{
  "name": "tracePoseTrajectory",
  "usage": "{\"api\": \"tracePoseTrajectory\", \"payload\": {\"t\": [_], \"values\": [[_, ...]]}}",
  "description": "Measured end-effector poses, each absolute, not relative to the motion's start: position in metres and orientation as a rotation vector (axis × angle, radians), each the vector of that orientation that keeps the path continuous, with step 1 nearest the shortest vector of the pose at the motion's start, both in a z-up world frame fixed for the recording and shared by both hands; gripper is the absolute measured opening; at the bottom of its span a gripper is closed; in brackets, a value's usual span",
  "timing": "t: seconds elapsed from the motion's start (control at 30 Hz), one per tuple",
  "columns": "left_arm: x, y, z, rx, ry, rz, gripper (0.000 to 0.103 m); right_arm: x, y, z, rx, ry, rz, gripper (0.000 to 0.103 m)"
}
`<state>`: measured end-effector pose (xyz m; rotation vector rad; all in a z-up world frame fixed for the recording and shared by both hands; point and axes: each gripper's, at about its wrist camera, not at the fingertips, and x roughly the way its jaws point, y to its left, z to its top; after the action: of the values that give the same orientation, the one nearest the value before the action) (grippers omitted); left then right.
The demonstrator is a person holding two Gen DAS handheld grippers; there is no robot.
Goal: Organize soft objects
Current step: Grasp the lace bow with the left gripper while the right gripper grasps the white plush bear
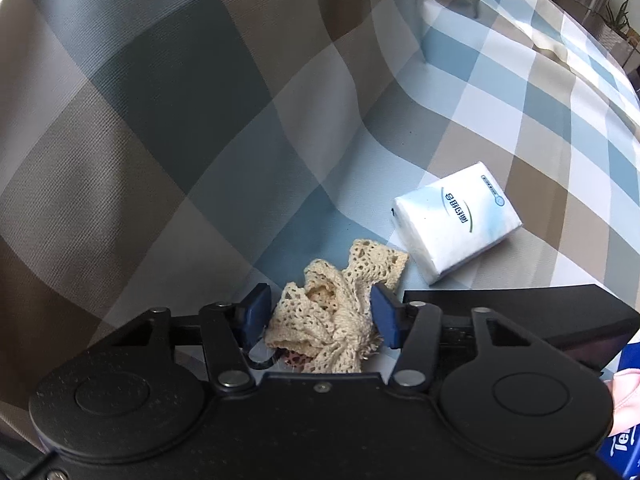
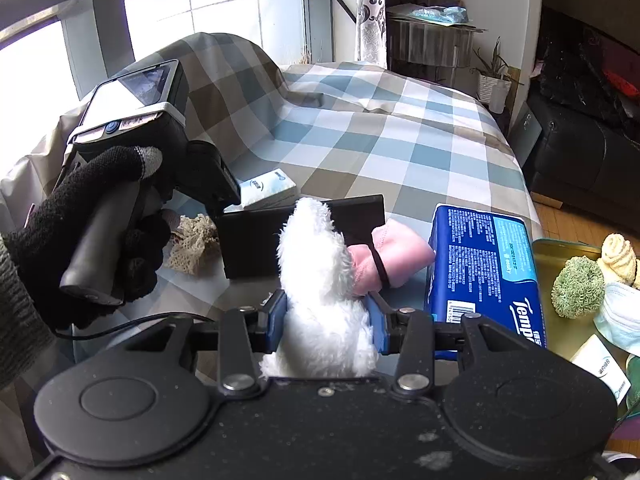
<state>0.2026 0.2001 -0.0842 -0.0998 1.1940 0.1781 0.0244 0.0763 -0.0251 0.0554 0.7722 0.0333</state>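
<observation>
My left gripper (image 1: 320,312) has its blue pads on both sides of a crumpled cream lace cloth (image 1: 340,312) lying on the checked sofa cover (image 1: 500,128); the jaws look closed onto it. The lace cloth also shows in the right wrist view (image 2: 194,242). My right gripper (image 2: 328,320) is shut on a white fluffy plush item (image 2: 316,280), held above the sofa seat. A white tissue pack (image 1: 456,224) lies just right of the lace. A pink rolled cloth (image 2: 394,260) with a black band lies beyond the plush.
A black box (image 2: 260,236) stands on the seat by the lace. A blue Tempo tissue package (image 2: 488,268) lies at right. A green-gold tray (image 2: 568,332) holds a green pom, a cream item and white cloth. The sofa back (image 1: 140,100) rises left.
</observation>
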Motion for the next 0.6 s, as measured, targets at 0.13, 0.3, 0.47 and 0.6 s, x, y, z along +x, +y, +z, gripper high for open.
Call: {"api": "tracePoseTrajectory", "payload": {"t": [0.13, 0.3, 0.47, 0.6], "values": [[0.195, 0.206, -0.081, -0.100, 1.194, 0.173, 0.051, 0.021, 0.072, -0.015, 0.065, 0.746, 0.030, 0.042], [0.180, 0.214, -0.067, -0.094, 1.172, 0.170, 0.049, 0.015, 0.066, -0.001, 0.078, 0.704, 0.025, 0.042], [0.167, 0.215, -0.040, -0.075, 1.124, 0.146, 0.028, 0.008, 0.058, 0.014, 0.098, 0.658, 0.013, 0.042], [0.163, 0.208, -0.029, -0.050, 1.119, 0.109, 0.028, -0.001, 0.050, 0.022, 0.110, 0.629, -0.005, 0.042]]}}
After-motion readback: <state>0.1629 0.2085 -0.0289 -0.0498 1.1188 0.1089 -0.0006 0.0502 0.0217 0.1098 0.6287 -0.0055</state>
